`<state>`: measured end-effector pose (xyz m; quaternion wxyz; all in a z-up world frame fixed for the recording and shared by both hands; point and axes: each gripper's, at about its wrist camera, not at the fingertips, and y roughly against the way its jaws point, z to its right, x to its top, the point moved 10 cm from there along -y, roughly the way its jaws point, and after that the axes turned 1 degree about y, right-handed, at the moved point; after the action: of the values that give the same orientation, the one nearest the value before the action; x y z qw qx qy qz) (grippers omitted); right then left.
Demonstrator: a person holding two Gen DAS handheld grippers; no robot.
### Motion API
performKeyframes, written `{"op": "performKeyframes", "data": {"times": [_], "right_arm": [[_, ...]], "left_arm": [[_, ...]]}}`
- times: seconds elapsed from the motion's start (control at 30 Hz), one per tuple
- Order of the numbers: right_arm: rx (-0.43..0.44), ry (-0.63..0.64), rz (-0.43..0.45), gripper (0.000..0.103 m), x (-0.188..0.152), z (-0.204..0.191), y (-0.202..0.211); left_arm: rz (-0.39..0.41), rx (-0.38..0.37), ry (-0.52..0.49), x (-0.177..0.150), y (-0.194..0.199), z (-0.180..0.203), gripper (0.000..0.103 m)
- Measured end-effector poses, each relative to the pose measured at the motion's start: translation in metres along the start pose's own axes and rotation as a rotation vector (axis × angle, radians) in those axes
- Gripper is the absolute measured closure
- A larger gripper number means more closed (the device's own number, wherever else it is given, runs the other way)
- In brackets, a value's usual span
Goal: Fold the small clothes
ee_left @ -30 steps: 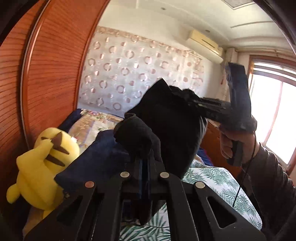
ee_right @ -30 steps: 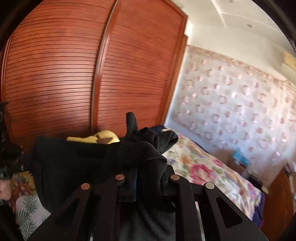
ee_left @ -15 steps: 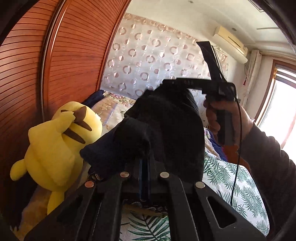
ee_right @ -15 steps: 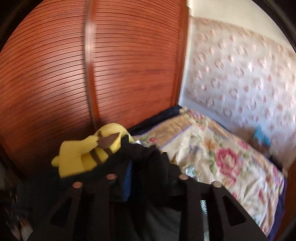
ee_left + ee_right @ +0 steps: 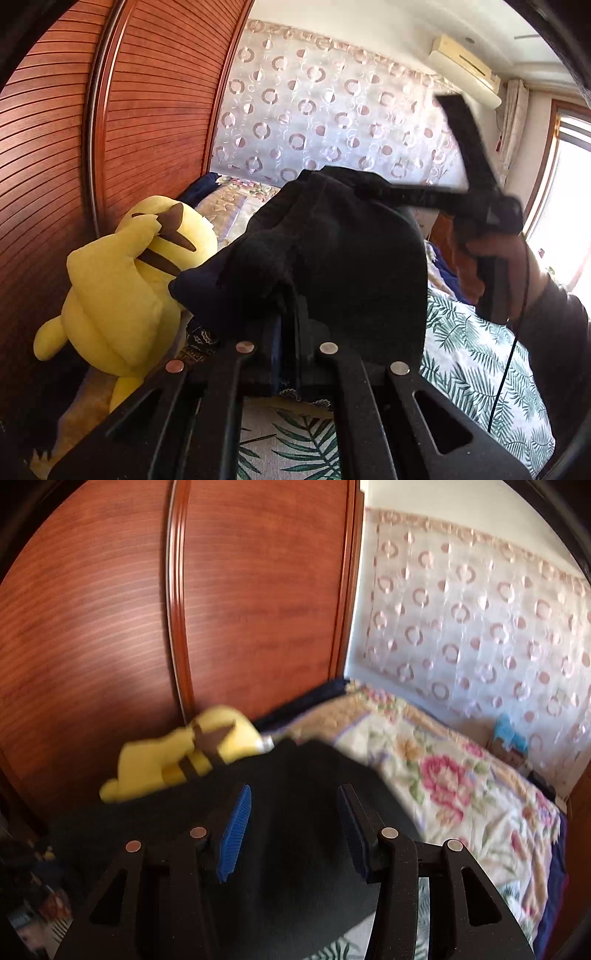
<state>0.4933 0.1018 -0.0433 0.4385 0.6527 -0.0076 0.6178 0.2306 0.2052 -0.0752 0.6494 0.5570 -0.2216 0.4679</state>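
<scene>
Bed [image 5: 476,354]: leaf-print sheet
Black garment [image 5: 343,258]: soft, limp; take its edge
Left hand-held gripper [image 5: 286,332]: clamped on cloth
Right hand-held gripper [image 5: 291,827]: agape, holding nothing

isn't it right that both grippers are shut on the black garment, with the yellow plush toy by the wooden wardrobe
Not quite: only the left gripper is shut on the black garment. The right wrist view shows the right gripper open, its blue pads apart over the cloth. The yellow plush toy is indeed by the wooden wardrobe.
</scene>
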Motion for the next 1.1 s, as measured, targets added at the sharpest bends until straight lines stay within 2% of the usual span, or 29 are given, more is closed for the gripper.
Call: {"op": "performKeyframes", "data": {"times": [0.1, 0.17, 0.23, 0.3, 0.47, 0.53, 0.63, 0.87, 1.1], "right_arm": [[0.006, -0.036, -0.025, 0.053, -0.004, 0.002, -0.022], [0.010, -0.056, -0.017, 0.052, -0.001, 0.003, -0.030], [0.003, -0.061, -0.006, 0.051, 0.013, 0.001, -0.035], [0.004, -0.081, 0.002, 0.051, 0.012, 0.000, -0.024], [-0.032, -0.081, 0.047, 0.051, -0.007, -0.014, 0.013], [-0.037, -0.089, 0.057, 0.051, -0.026, -0.025, 0.030], [-0.053, -0.096, 0.068, 0.051, -0.042, -0.034, 0.055], [-0.081, -0.139, 0.086, 0.051, -0.082, -0.053, 0.111], [-0.134, -0.188, 0.107, 0.051, -0.117, -0.062, 0.170]], "left_arm": [[-0.009, 0.018, -0.010, -0.001, 0.000, -0.002, 0.098], [-0.015, 0.035, -0.026, 0.000, 0.003, -0.001, 0.091], [-0.013, 0.037, -0.052, 0.000, 0.008, 0.001, 0.076], [0.003, 0.047, -0.069, 0.001, 0.015, 0.002, 0.065], [0.021, 0.039, -0.110, 0.000, 0.029, 0.015, 0.056], [0.035, 0.033, -0.132, -0.001, 0.036, 0.023, 0.041], [0.058, 0.015, -0.163, -0.001, 0.047, 0.036, 0.027], [0.109, -0.015, -0.225, -0.004, 0.072, 0.069, 0.014], [0.098, -0.037, -0.281, -0.014, 0.083, 0.096, 0.013]]}}
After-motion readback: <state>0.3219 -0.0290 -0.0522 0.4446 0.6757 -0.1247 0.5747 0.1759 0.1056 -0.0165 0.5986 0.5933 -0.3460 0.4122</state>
